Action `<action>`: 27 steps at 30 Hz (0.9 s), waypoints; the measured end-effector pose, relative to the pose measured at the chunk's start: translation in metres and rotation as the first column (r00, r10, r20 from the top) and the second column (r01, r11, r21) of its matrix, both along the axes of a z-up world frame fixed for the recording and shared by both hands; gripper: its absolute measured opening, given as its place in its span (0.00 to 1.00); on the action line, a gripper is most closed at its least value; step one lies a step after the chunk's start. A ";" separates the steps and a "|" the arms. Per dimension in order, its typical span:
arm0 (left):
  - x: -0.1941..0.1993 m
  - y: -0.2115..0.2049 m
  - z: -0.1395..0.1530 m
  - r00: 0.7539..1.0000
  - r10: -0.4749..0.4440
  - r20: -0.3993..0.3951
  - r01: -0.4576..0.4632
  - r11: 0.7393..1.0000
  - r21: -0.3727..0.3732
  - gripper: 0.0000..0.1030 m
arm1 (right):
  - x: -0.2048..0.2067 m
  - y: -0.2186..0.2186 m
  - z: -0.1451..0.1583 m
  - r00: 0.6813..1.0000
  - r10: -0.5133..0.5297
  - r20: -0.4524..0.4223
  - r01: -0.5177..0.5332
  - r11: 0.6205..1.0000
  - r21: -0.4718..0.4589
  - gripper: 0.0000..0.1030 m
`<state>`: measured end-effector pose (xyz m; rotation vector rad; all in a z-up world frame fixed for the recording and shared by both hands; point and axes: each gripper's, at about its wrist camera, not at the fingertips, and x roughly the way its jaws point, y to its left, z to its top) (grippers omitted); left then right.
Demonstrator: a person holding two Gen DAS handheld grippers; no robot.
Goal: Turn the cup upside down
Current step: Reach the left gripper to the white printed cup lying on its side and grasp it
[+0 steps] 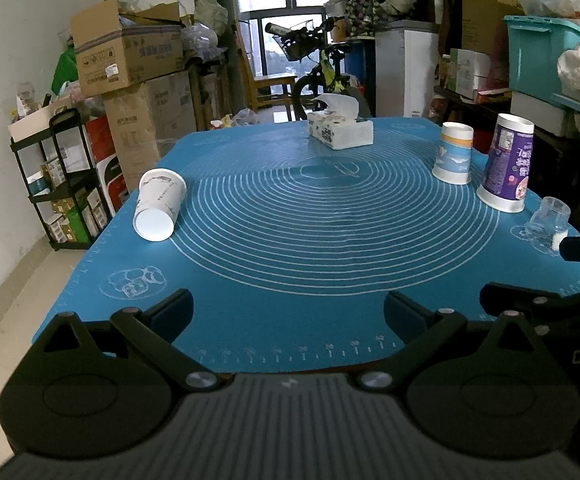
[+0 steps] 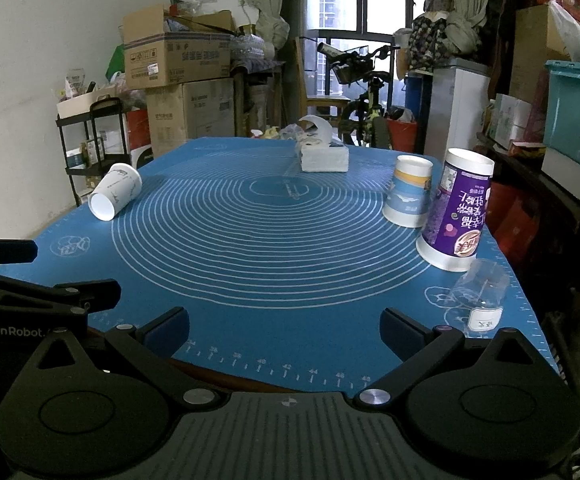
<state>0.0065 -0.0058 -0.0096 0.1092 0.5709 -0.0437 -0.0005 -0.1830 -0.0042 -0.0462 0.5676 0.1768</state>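
A white paper cup (image 1: 158, 205) lies on its side at the left of the blue mat (image 1: 290, 240), its base towards me; it also shows in the right wrist view (image 2: 114, 197). A blue-and-white cup (image 1: 453, 153) (image 2: 409, 197), a tall purple cup (image 1: 507, 163) (image 2: 457, 210) and a small clear cup (image 1: 547, 224) (image 2: 481, 294) stand upside down at the right. My left gripper (image 1: 288, 314) is open and empty over the mat's near edge. My right gripper (image 2: 285, 330) is open and empty beside it.
A tissue box (image 1: 339, 128) (image 2: 323, 154) sits at the far middle of the mat. A black shelf cart (image 1: 62, 184) and stacked cardboard boxes (image 1: 130, 60) stand left of the table. Teal bins (image 1: 541, 56) and clutter crowd the right side.
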 end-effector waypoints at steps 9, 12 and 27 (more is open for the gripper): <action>0.026 0.016 0.009 1.000 0.000 0.016 0.000 1.000 0.006 0.98 | 0.028 0.003 0.011 1.000 0.007 -0.010 -0.006 0.999 0.050 0.98; 0.044 0.028 0.009 0.999 0.024 0.033 -0.024 1.000 0.019 0.98 | 0.046 0.003 0.021 1.000 0.001 0.000 -0.001 0.997 0.073 0.98; 0.165 0.105 -0.017 0.962 0.271 0.001 -0.271 0.962 0.018 0.97 | 0.144 0.019 0.025 0.999 -0.019 -0.028 0.022 0.995 0.096 0.98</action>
